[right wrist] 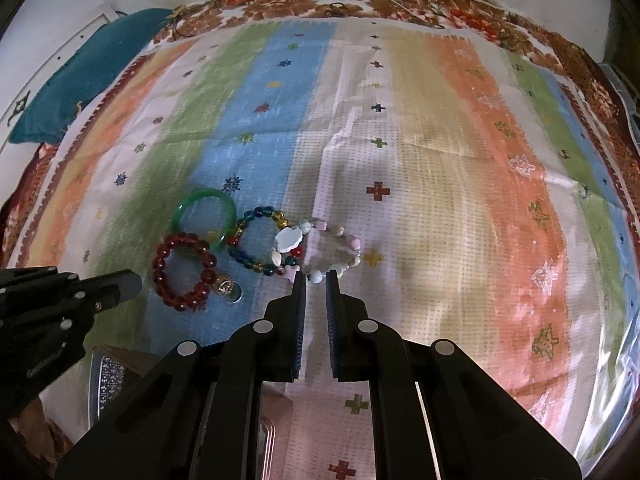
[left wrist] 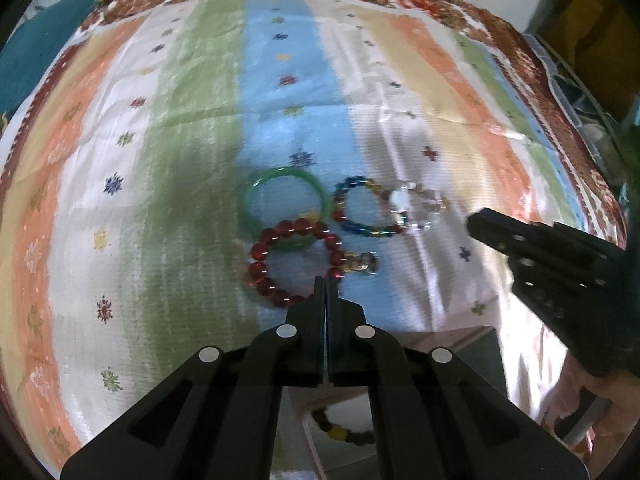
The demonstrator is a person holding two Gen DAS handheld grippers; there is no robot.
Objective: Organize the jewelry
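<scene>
Four bracelets lie in a cluster on the striped cloth that covers the bed, and both grippers hang above them pointing steeply down. Count them off from the right wrist view: one plain green bangle farthest back on the left, one red bead bracelet nearer the camera whose top edge overlaps the bangle's rim, one multicolour bead bracelet of blue, yellow and green beads in the middle, and one pale bracelet of white, pink and clear pieces on the right, overlapping the multicolour one. The red one carries a small gold charm and metal ring at its lower right. The left gripper has its two fingers pressed flat together, no gap at all, with nothing between them; in its own view the tips sit over the near edge of the red bead bracelet. The right gripper shows a narrow slot between its two fingers, cloth visible through it and nothing pinched; the tips sit just at the near edge of the pale bracelet. Under the left gripper, at the edge of the bed, one more string of dark and yellow beads shows in what looks like a box, mostly hidden. One teal cushion lies at the far left corner
</scene>
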